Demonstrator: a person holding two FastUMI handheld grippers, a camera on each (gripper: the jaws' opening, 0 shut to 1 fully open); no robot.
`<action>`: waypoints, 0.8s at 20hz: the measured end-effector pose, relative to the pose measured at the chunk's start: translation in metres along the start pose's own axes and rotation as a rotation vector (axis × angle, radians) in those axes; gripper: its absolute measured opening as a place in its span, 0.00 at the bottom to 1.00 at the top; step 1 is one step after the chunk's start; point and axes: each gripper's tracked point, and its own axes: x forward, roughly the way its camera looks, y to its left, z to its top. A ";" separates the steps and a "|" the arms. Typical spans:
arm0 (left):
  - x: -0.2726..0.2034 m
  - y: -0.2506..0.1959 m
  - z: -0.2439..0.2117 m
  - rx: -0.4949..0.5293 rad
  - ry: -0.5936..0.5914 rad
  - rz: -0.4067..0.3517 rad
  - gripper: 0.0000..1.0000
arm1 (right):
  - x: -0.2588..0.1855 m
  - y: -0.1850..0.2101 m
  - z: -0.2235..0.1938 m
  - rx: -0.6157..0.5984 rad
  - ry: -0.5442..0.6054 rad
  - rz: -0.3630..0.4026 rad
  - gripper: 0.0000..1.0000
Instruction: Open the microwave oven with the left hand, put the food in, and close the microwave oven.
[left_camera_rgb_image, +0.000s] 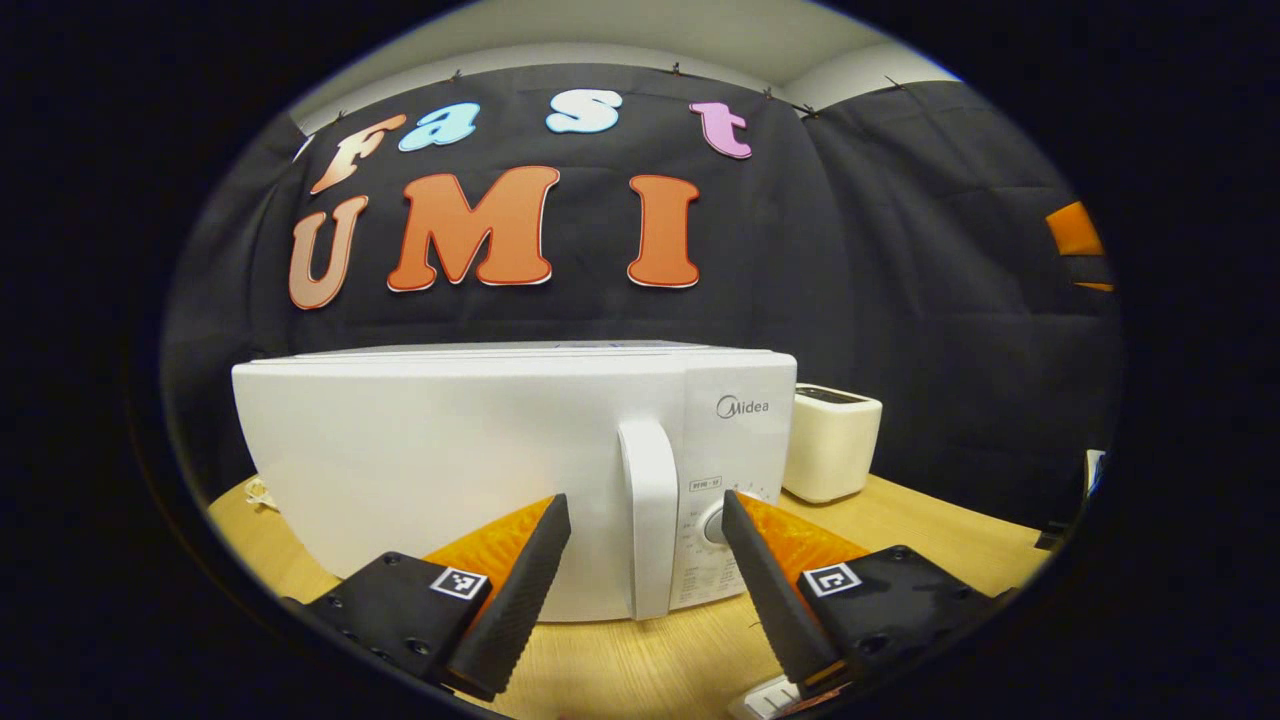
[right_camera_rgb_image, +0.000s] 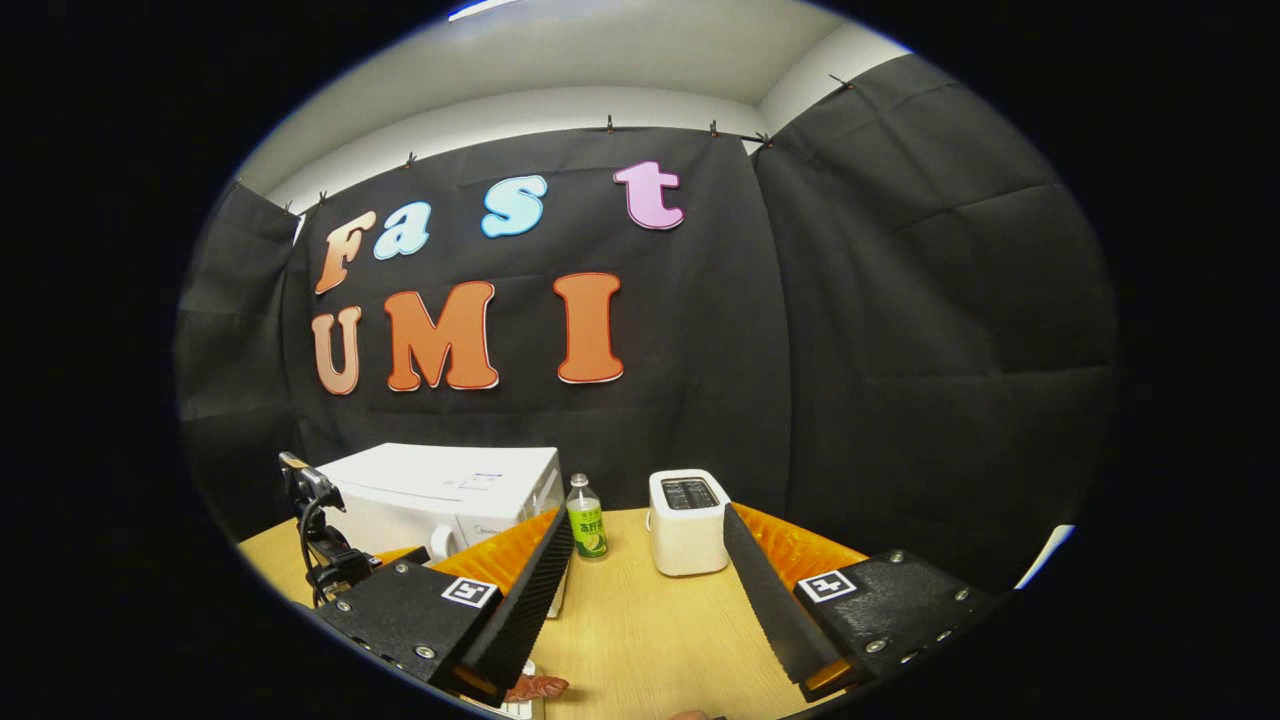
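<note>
A: Where did the microwave oven (left_camera_rgb_image: 520, 480) stand, and how were the grippers set?

B: It sat toward the back left of the wooden table (left_camera_rgb_image: 640, 660), door shut, its upright handle (left_camera_rgb_image: 650, 515) beside the control panel. In the left gripper view the left gripper (left_camera_rgb_image: 645, 520) faced it with jaws wide apart, the handle framed between the fingers but not yet touched. In the right gripper view the right gripper (right_camera_rgb_image: 648, 540) hung over the table's front part, jaws also spread, holding nothing.

A: How would the door likely handle?

B: By his reckoning it was a stiff, hinged panel with a smooth, rather slippery plastic handle. The body looked heavy enough to stay put under a steady pull, though a jerk might drag it across the table. The best hold seemed to be mid-handle, one finger at each side, pulling outward and swinging toward the hinge side on the left.

A: And the food?

B: A reddish-brown piece of food (right_camera_rgb_image: 535, 687) lay at the table's front edge in the right gripper view, partly cut off behind the finger, so its kind and firmness couldn't be judged. A toaster (right_camera_rgb_image: 686, 520) and a green-labelled bottle (right_camera_rgb_image: 586, 517) stood near the back edge, right of the oven. The dial's markings were too small to make out, and the oven's interior was hidden
</note>
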 end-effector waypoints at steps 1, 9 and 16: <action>0.003 0.002 -0.004 0.000 0.004 0.017 0.84 | 0.000 -0.002 -0.001 0.003 0.000 -0.002 0.94; 0.013 -0.007 -0.003 0.102 -0.020 0.030 0.21 | -0.004 -0.006 -0.009 0.004 0.007 -0.004 0.94; 0.005 -0.007 -0.003 0.024 0.031 -0.055 0.11 | -0.012 0.003 -0.018 -0.001 0.027 0.007 0.94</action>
